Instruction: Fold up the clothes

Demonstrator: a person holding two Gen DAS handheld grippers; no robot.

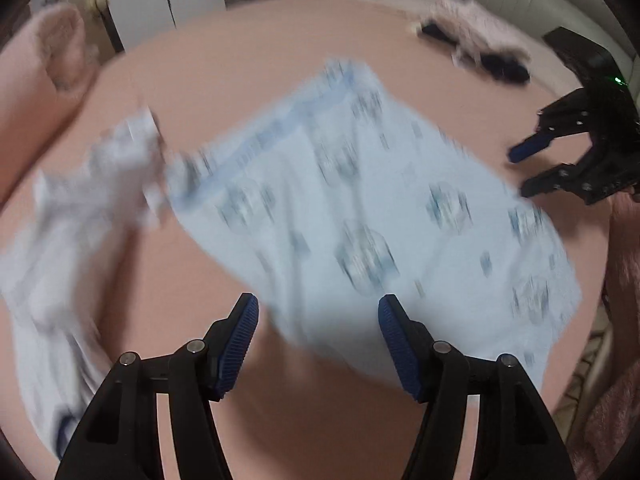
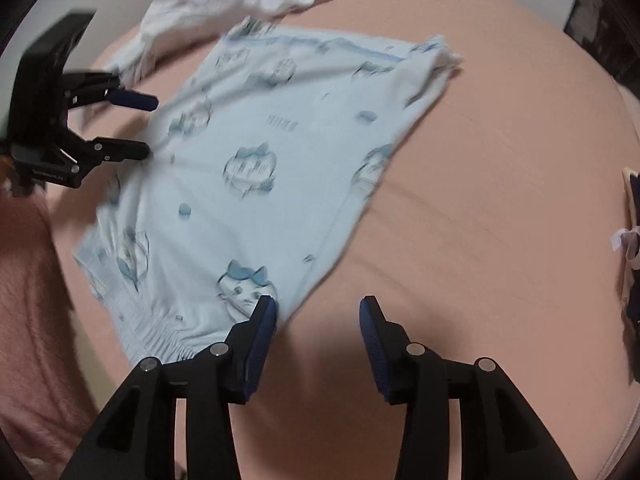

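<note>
A light blue garment [image 1: 360, 200] [image 2: 272, 152] printed with cat faces lies spread flat on the pink bed sheet [image 2: 480, 200]. Its gathered elastic band [image 2: 152, 332] is at the near left in the right wrist view. My left gripper [image 1: 319, 312] [image 2: 150, 126] stands open at the garment's edge, with nothing pinched between its fingers. My right gripper [image 2: 318, 306] [image 1: 520, 172] is open too. Its left finger [image 2: 264, 320] is over the garment's near corner, and its right finger is over bare sheet. The left wrist view is motion-blurred.
A crumpled white garment [image 1: 80, 208] [image 2: 224, 4] lies beside the blue one. A fluffy pink item with dark pieces [image 1: 476, 32] sits at the bed's far side. A pink fuzzy blanket [image 2: 28, 300] borders the bed. Small things [image 2: 632, 220] lie at the right edge.
</note>
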